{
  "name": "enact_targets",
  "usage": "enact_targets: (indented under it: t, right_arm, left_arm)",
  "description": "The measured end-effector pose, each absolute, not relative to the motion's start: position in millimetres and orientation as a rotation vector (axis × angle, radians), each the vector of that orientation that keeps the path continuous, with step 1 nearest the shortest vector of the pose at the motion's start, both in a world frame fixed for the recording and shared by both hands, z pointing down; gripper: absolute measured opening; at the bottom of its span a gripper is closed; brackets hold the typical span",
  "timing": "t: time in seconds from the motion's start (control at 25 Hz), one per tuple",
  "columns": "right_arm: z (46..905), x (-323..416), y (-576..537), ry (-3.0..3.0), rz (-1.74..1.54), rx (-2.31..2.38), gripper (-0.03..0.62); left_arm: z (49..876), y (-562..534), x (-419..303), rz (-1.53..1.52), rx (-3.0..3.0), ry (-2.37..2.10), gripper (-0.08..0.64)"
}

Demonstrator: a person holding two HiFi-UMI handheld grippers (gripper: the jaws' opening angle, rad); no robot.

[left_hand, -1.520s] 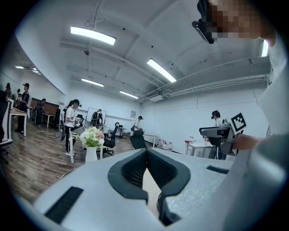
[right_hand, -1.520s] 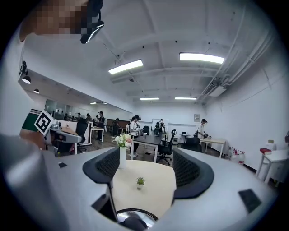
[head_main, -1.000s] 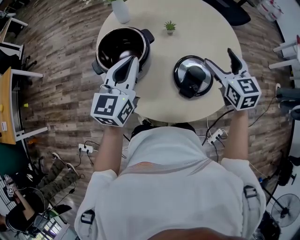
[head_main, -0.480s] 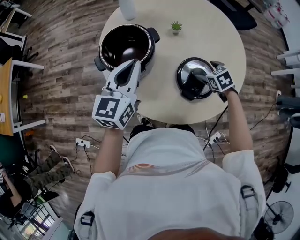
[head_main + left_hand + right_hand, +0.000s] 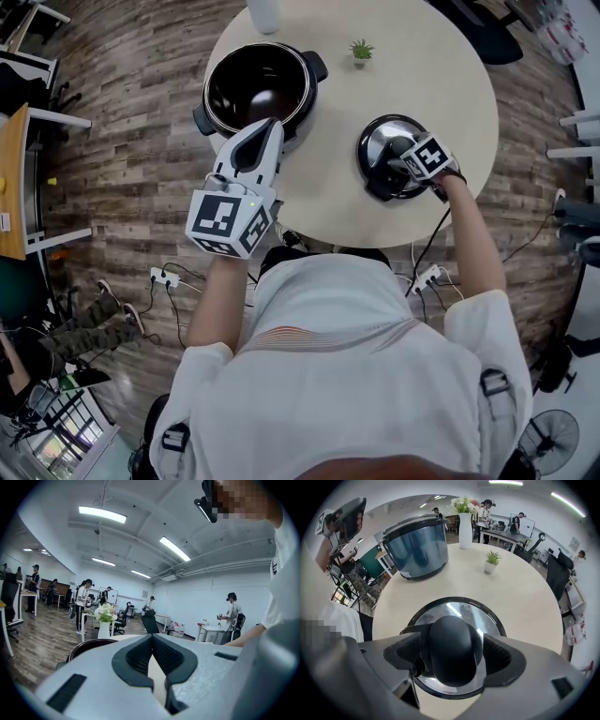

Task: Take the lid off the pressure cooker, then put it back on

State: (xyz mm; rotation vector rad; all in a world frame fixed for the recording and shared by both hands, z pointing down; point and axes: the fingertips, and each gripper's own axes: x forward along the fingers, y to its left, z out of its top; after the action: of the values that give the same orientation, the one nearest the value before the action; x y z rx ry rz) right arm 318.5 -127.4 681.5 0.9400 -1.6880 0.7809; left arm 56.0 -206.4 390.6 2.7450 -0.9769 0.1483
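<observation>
Right tongs (image 5: 454,654) point steeply down with the jaws spread wide, one on each side of the black knob (image 5: 453,632). The pads look just clear of it, so nothing is squeezed. That knob sits in the middle of the lid (image 5: 440,613), and the lid lies flat on the round table (image 5: 525,597) right under these tongs, off the pot.

Out past the jaws and to their left stands the pot (image 5: 417,545), open at the top. Straight ahead of the jaws is a small potted plant (image 5: 492,560), and farther off a white vase (image 5: 465,527) of flowers.

Over to the left tongs (image 5: 151,639): the jaws are pinched together at the tip with nothing between them, held roughly level in the air. The pot's dark rim shows just below and ahead of their tip, with the vase beyond. In the head view these tongs hang over the pot's near edge, well apart from the right tongs.
</observation>
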Motion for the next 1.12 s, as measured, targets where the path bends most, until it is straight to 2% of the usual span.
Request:
enact_targets:
  t: [0.48, 0.52, 0.6, 1.12]
  right_arm:
    - [692, 318, -125, -1.657, 0.795, 0.919, 0.393]
    - [693, 318, -126, -1.650, 0.786, 0.920, 0.376]
    - [692, 319, -126, -1.639, 0.769, 0.926, 0.305]
    - [696, 318, -126, -1.643, 0.808, 0.880, 0.304]
  left_arm:
    - [394, -207, 56, 0.151, 2.739, -0.970, 0.005]
    - [394, -208, 56, 0.150, 2.739, -0.969, 0.005]
    - [393, -210, 55, 0.149, 2.740, -0.968, 0.005]
    - [393, -215, 55, 0.148, 2.741, -0.959, 0.005]
